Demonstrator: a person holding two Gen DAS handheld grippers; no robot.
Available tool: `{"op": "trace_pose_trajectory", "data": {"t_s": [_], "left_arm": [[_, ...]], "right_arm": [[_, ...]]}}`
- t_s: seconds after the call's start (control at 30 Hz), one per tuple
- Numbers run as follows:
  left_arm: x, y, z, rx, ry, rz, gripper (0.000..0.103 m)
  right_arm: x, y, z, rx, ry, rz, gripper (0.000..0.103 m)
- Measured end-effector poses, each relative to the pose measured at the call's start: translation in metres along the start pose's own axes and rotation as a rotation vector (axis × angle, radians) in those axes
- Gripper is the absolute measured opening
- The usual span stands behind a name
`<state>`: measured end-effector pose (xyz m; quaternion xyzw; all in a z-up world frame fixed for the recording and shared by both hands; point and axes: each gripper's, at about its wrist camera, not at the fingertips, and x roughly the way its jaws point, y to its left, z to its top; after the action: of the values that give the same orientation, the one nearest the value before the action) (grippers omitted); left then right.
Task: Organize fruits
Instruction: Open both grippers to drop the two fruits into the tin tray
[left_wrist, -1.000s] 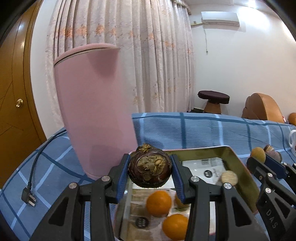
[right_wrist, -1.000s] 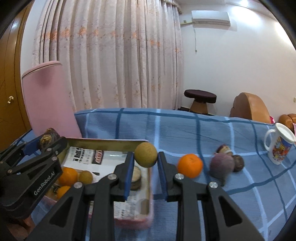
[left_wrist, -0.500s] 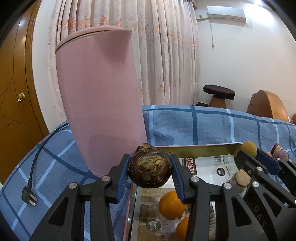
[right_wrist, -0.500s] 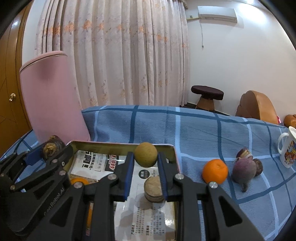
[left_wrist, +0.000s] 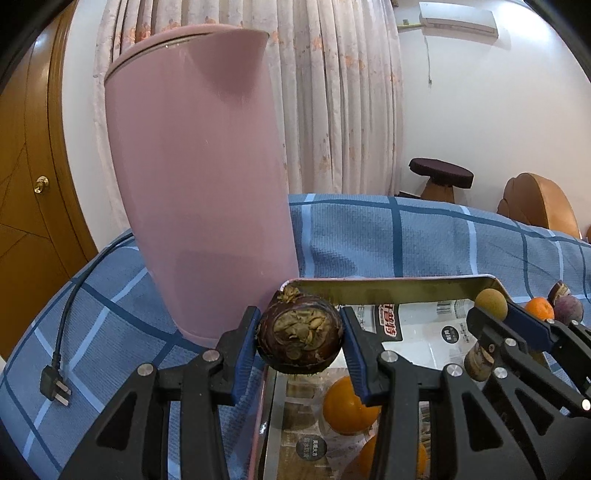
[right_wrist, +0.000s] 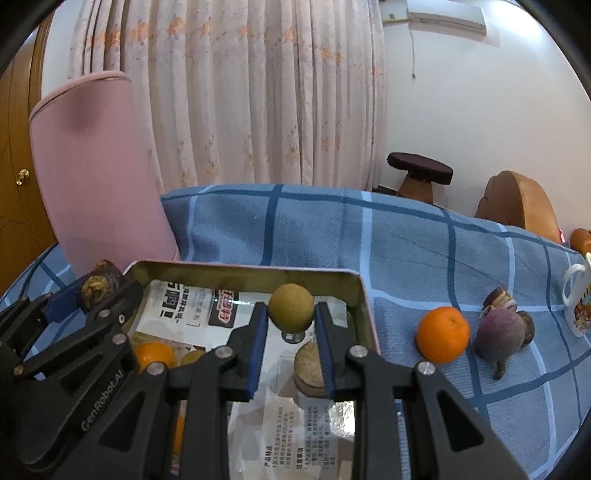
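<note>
Since the earlier frame both grippers were carried further over the tin tray, now more fully seen beneath them. Pink kettle stands upright just beside tray's far-left corner on the blue checked surface. Left gripper is clamped on a dark mangosteen, poss. over tray's left edge. Right gripper is clamped on a sm. tan fruit above tray. An orange lies on the cloth right of tray.
</note>
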<state>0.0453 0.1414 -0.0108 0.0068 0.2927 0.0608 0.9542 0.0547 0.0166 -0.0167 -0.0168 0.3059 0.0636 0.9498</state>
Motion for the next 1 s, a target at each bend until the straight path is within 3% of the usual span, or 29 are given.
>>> {"op": "trace_pose_trajectory", "data": {"t_s": [0.4,0.53,0.67,0.77,0.87,0.93,1.0], "left_arm": [[0.005,0.002,0.002,0.003,0.022,-0.002,0.046],[0.004,0.002,0.002,0.002,0.022,-0.002,0.046],[0.004,0.002,0.001,0.000,0.020,-0.002,0.046],[0.004,0.002,0.001,0.005,0.022,-0.001,0.046],[0.004,0.003,0.001,-0.002,0.027,-0.010,0.046],[0.005,0.003,0.000,-0.004,0.036,-0.019,0.050],[0.005,0.002,0.000,0.000,0.041,-0.013,0.059]], "right_arm": [[0.007,0.006,-0.002,-0.026,0.037,0.035,0.029],[0.006,0.005,-0.003,-0.015,0.030,0.044,0.046],[0.001,0.000,-0.003,0.012,0.009,0.060,0.050],[-0.014,-0.006,-0.005,0.044,-0.071,0.045,0.058],[-0.026,-0.012,-0.007,0.082,-0.134,0.006,0.076],[-0.030,-0.016,-0.008,0.098,-0.147,-0.008,0.084],[-0.030,-0.019,-0.008,0.108,-0.141,-0.008,0.085]]}}
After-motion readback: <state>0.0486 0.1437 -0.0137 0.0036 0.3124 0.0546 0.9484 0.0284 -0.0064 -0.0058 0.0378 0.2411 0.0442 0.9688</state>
